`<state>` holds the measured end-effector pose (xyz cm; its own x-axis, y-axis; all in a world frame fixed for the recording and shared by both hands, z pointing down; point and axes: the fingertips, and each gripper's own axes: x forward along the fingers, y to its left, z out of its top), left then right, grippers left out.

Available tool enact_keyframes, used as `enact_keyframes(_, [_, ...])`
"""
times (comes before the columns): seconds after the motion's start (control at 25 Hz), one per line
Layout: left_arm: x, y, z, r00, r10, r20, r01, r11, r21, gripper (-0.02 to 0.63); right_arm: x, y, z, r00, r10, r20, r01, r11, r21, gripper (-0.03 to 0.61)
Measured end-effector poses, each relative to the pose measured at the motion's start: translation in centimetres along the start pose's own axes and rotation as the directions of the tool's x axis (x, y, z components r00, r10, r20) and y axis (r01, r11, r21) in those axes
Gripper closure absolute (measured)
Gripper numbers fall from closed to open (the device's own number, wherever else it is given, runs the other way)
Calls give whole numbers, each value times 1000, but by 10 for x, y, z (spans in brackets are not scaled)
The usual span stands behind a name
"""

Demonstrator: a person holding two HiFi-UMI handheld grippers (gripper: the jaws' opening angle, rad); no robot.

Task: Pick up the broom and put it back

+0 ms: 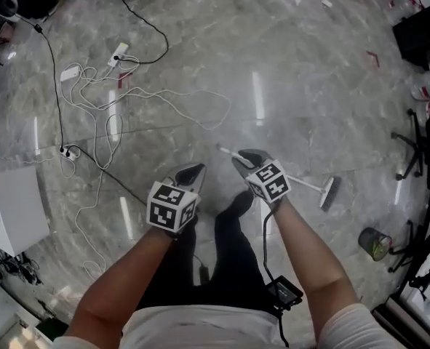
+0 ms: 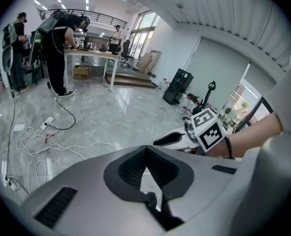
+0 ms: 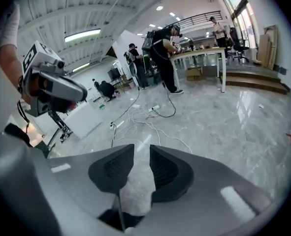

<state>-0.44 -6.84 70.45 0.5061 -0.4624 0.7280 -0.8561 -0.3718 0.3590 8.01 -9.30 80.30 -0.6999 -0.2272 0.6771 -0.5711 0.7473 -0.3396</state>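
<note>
right of centre in the head view, the slim white-handled broom with a small grey head [image 1: 305, 182] lies flat on the glossy grey marble floor [image 1: 287, 71]. its handle tip points to the upper left and its head sits toward the lower right. your right gripper [image 1: 247, 158] hangs over the upper stretch of that handle. its jaws stand apart, and its own view shows only bare floor in the gap, so it grasps nothing. your left gripper [image 1: 192, 171], just beside it on the left, has its jaws pressed together and holds nothing. as i judge it, the task is at its very start: the broom is not yet picked up, so both the lift and the return are left to do. no view shows where it belongs. loose white cables [image 1: 113, 100] sprawl at the upper left, well apart from the broom.
</note>
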Motion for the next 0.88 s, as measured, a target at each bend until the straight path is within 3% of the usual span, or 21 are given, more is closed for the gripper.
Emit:
enact_keyframes(0.16, [73, 46, -45, 1000, -7, -29, 6, 999, -38, 609, 96, -31, -73, 992, 30, -125, -43, 993, -109, 468])
enact_keyframes(0.4, [190, 128, -114, 1000, -18, -18, 16, 997, -78, 609, 245, -91, -194, 954, 1, -301, -82, 963, -256, 431])
enact_keyframes(0.68, [272, 216, -214, 999, -14, -33, 9, 989, -145, 609, 399, -130, -323, 889, -24, -458, -147, 931, -334, 429])
enact_keyframes(0.88, [319, 272, -254, 1000, -6, -27, 1, 987, -163, 609, 472, -168, -386, 843, -90, -530, -106, 938, -329, 425])
